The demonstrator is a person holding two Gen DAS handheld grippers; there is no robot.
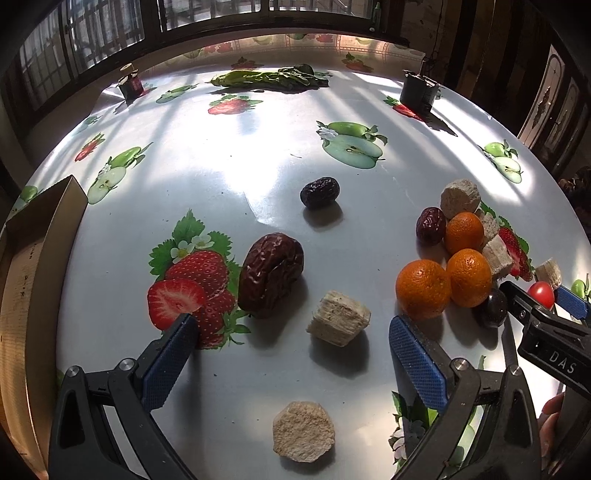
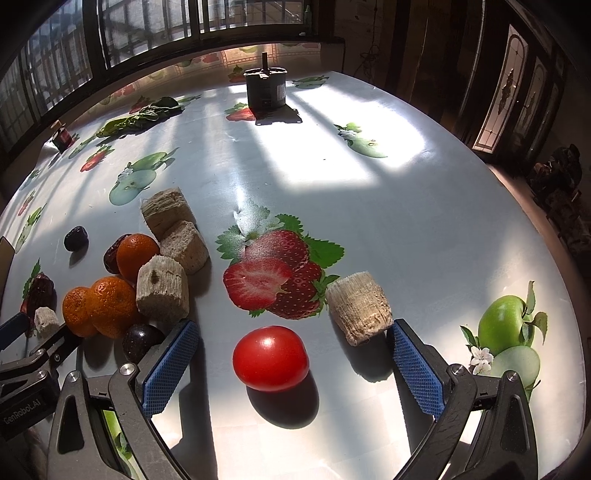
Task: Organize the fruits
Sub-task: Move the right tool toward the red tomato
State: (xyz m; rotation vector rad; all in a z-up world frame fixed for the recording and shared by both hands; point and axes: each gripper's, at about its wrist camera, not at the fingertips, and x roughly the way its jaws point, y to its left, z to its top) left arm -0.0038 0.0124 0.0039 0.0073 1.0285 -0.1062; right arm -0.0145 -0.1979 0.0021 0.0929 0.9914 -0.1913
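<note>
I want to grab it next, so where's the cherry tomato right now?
In the right wrist view, the cherry tomato lies between the open right gripper fingers, just below the printed strawberry.

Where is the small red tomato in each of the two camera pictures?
Left wrist view: the tomato sits at the far right edge, between the fingers of the right gripper.
Right wrist view: the tomato lies low in the centre, between the open fingers of the right gripper.
Shared landmark: the three oranges, left of the tomato.

Bright sunlight from the windows behind the table; white glare mid-table; shadows fall toward the camera; fisheye-bent, dark edges.
</note>
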